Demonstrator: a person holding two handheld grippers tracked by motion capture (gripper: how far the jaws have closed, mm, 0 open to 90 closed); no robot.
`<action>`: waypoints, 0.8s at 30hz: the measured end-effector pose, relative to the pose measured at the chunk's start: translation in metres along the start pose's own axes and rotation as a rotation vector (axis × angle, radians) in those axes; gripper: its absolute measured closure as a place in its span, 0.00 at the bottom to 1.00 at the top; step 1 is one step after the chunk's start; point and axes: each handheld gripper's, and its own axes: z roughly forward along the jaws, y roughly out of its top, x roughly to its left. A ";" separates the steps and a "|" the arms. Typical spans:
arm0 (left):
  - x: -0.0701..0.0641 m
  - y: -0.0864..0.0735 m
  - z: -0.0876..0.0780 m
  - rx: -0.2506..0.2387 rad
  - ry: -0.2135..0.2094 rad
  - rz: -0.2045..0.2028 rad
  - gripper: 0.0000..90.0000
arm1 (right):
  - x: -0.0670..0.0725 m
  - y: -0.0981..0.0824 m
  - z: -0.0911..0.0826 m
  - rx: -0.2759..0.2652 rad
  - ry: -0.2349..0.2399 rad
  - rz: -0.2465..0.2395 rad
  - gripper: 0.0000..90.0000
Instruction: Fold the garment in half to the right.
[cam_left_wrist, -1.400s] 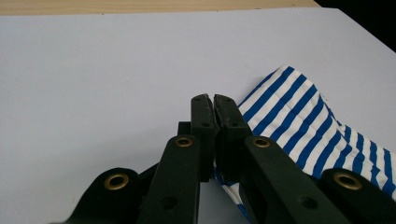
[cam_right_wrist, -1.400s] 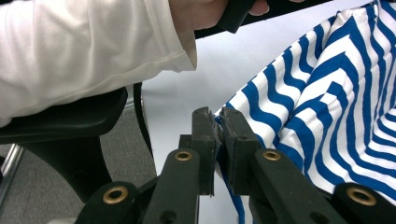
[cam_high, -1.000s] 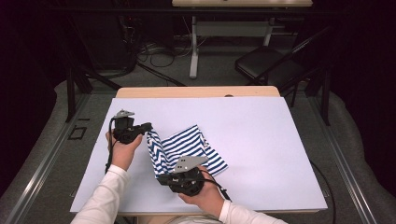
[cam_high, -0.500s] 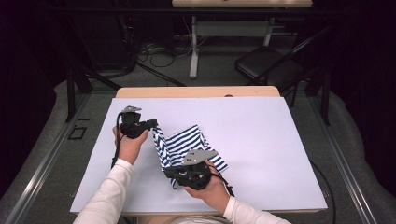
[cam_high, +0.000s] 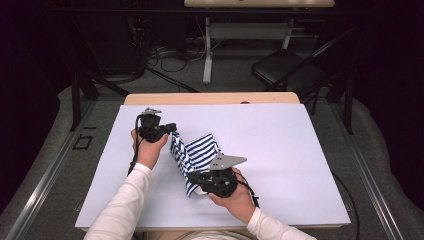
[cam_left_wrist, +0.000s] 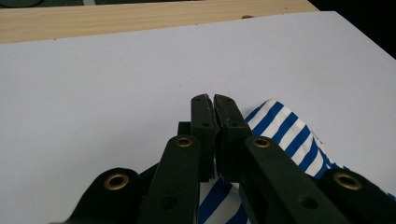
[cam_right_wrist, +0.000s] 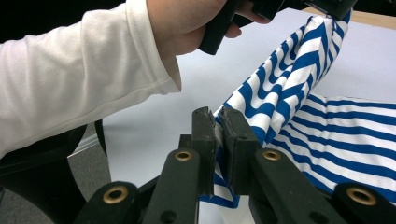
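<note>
Both grippers, left (cam_high: 172, 131) and right (cam_high: 196, 179), clamp one edge of a blue-and-white striped cloth (cam_high: 200, 152), stretching that edge taut between them, apparently to fold it; its far side trails beyond the right gripper onto the white table sheet (cam_high: 280, 150). A dark room with a folding chair (cam_high: 285, 75) lies beyond.

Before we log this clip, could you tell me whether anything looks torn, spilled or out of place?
Nothing stands out. The striped cloth is pinched by the left gripper and right gripper, its edge stretched between them; no visible tear.
</note>
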 end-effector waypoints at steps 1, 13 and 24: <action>-0.001 0.001 0.001 0.002 -0.001 0.004 0.97 | -0.001 0.000 -0.001 -0.002 -0.004 0.000 0.94; -0.019 0.014 0.021 0.025 -0.004 0.040 0.97 | -0.010 -0.005 -0.013 -0.001 -0.040 0.015 0.94; -0.027 0.020 0.034 0.042 -0.003 0.050 0.97 | -0.019 -0.010 -0.021 -0.002 -0.064 0.030 0.94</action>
